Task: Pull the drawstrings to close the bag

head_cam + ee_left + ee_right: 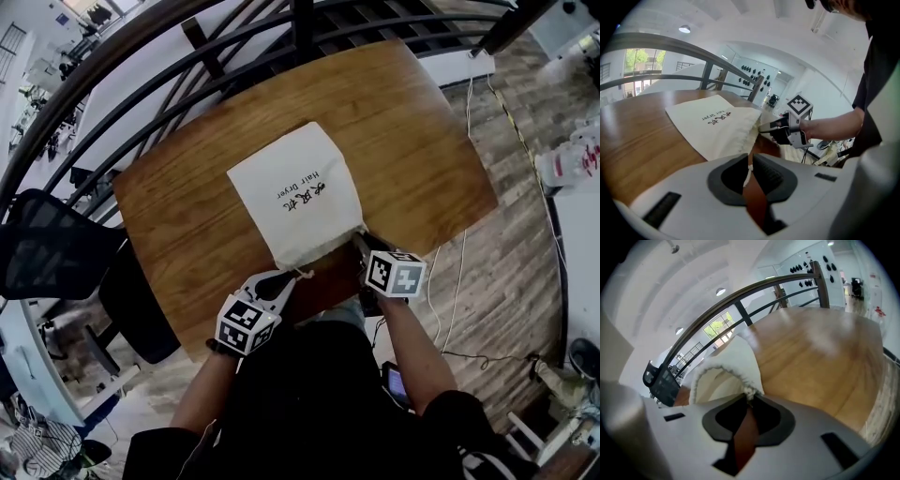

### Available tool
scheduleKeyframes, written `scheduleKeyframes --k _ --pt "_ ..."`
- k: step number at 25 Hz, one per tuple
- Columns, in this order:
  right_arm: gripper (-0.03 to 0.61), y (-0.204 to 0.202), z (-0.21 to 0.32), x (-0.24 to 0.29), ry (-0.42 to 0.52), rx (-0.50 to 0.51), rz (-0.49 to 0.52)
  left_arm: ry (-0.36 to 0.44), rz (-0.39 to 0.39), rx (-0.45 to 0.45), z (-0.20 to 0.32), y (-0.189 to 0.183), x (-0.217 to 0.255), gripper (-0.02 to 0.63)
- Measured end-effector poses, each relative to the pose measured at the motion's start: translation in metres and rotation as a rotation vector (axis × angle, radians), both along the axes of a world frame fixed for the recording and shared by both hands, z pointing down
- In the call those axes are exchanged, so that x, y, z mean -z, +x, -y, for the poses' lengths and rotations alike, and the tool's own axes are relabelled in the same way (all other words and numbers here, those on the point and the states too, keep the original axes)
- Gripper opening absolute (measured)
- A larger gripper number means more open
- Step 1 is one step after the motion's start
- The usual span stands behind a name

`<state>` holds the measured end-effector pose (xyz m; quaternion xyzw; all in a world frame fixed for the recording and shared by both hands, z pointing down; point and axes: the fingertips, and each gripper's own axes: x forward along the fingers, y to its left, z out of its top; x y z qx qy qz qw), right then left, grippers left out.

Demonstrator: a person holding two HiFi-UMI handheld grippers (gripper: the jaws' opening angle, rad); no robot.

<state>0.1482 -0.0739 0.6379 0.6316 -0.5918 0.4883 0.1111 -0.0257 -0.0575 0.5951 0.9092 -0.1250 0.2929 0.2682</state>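
Now both jaws are clamped, set for an outward pull.
Your left gripper (749,161) has its jaws pinched on the white drawstring (748,177). Your right gripper (749,401) has its jaws closed on the bag (295,192) at its gathered mouth corner, likely so opposite pulls cinch it. The bag lies flat mid-bench (412,122), mouth toward you. There is bare wood either side, but the near edge is close.
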Motion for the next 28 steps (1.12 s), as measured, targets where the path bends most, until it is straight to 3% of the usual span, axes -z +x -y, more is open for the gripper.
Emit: scheduleKeyframes --k 4,7,12,16,28 --pt "0.038 -0.003 -0.004 0.008 0.035 0.062 -0.07 0.024 0.041 0.008 0.005 -0.004 -0.007 0.026" --pt "0.038 -0.008 -0.004 0.01 0.043 0.084 -0.064 0.019 0.079 -0.026 -0.003 -0.006 -0.015 0.031" --pt "0.038 -0.011 -0.006 0.014 0.037 0.121 -0.053 -0.006 0.184 -0.066 -0.022 0.008 -0.035 0.158" --pt "0.037 -0.018 -0.01 0.019 0.033 0.151 -0.049 -0.025 0.311 -0.007 -0.022 0.013 -0.046 0.186" --pt "0.037 -0.023 -0.014 0.016 0.002 0.257 -0.026 -0.082 0.471 0.129 -0.016 0.017 -0.052 0.196"
